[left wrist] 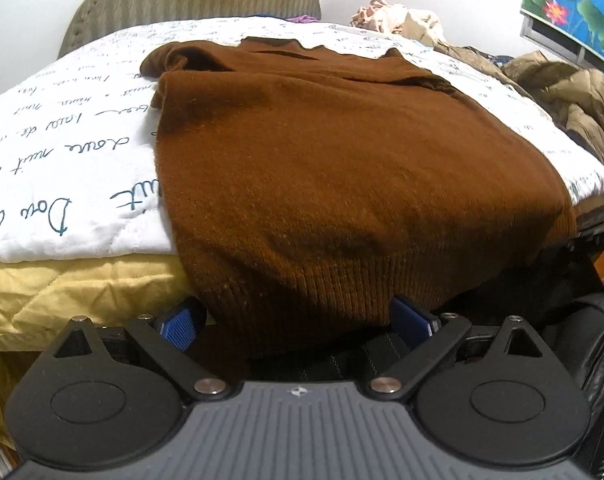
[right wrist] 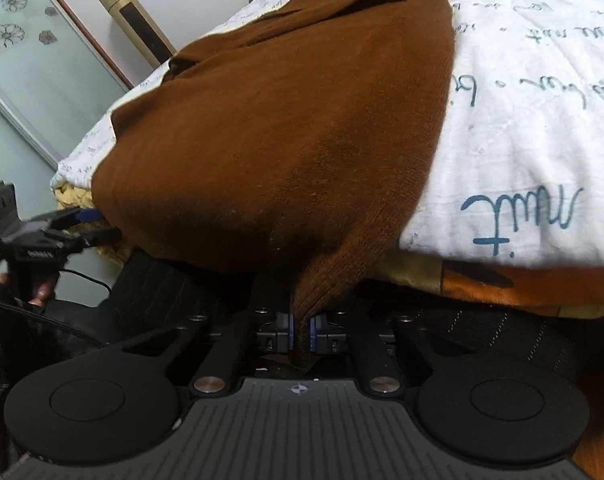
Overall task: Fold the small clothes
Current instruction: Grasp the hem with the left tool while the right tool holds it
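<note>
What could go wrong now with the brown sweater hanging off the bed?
1. The right gripper pinches only a thin corner of the ribbed hem of the brown sweater, so the knit might slip out when pulled.
2. The left gripper is open around the hem, not gripping; lifting now could drag the sweater crooked.
3. The hem hangs over the edge of the white quilt, so the sweater might slide off.

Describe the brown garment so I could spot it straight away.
On the bed's white quilt printed with blue handwriting lies a brown knitted sweater, its ribbed hem hanging over the near edge. Unlike the puffy tan jackets piled at the side, it is spread flat.
</note>
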`<state>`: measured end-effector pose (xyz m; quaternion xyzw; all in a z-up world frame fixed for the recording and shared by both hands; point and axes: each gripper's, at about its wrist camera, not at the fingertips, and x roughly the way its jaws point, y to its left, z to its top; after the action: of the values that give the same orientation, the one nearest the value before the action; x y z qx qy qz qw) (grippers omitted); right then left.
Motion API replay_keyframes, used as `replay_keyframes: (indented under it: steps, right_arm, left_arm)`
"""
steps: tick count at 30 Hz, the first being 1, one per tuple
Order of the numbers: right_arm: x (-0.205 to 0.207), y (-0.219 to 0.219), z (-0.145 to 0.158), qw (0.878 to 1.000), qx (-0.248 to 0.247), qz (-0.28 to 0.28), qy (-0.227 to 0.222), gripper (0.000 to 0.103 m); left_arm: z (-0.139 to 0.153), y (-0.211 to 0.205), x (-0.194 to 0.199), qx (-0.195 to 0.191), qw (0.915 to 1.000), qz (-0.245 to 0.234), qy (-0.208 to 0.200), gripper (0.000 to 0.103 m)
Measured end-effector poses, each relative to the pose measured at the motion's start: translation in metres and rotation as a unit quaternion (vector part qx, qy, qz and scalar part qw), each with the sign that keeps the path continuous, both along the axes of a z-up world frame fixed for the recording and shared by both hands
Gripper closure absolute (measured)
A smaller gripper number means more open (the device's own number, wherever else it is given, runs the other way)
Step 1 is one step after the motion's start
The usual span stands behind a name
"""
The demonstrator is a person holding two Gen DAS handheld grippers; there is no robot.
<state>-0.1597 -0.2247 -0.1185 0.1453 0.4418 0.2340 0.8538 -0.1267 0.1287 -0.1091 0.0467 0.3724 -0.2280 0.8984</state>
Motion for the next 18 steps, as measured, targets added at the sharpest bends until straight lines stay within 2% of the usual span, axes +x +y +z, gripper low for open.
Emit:
replay_keyframes:
  steps: [4, 5, 6, 8, 10, 13, 16, 18]
  right_arm:
    - [-0.011, -0.002, 0.012, 1.0, 0.003, -0.01, -0.012, 0.091]
    - [-0.012, -0.002, 0.014, 1.0, 0.002, -0.011, -0.014, 0.091]
    - [-0.014, -0.002, 0.016, 1.0, 0.0, -0.012, -0.015, 0.091]
    - [-0.015, -0.003, 0.019, 1.0, -0.001, -0.015, -0.016, 0.091]
    - [-0.016, -0.003, 0.021, 1.0, -0.001, -0.019, -0.019, 0.091]
    - [-0.018, -0.007, 0.023, 1.0, -0.001, -0.019, -0.023, 0.091]
    - [-0.017, -0.009, 0.023, 1.0, -0.003, -0.02, -0.021, 0.092]
    - [-0.016, -0.01, 0.023, 0.999, -0.002, -0.024, -0.023, 0.092]
  left_arm:
    - [-0.001, -0.003, 0.001, -0.013, 0.9998, -0.008, 0.011, 0.005]
    - [-0.001, -0.003, 0.002, -0.019, 0.9996, -0.009, 0.016, 0.015]
    - [-0.001, -0.002, 0.004, -0.028, 0.9992, -0.009, 0.026, 0.036]
    - [-0.003, 0.0, 0.009, -0.043, 0.998, 0.005, 0.047, 0.051]
    - [-0.008, 0.002, 0.014, -0.043, 0.9966, 0.02, 0.068, 0.055]
    - [-0.009, 0.005, 0.014, -0.058, 0.9954, 0.028, 0.071, 0.055]
    - [-0.007, 0.004, 0.01, -0.055, 0.9959, 0.029, 0.067, 0.068]
    - [-0.007, 0.005, 0.008, -0.055, 0.9958, 0.026, 0.068, 0.08]
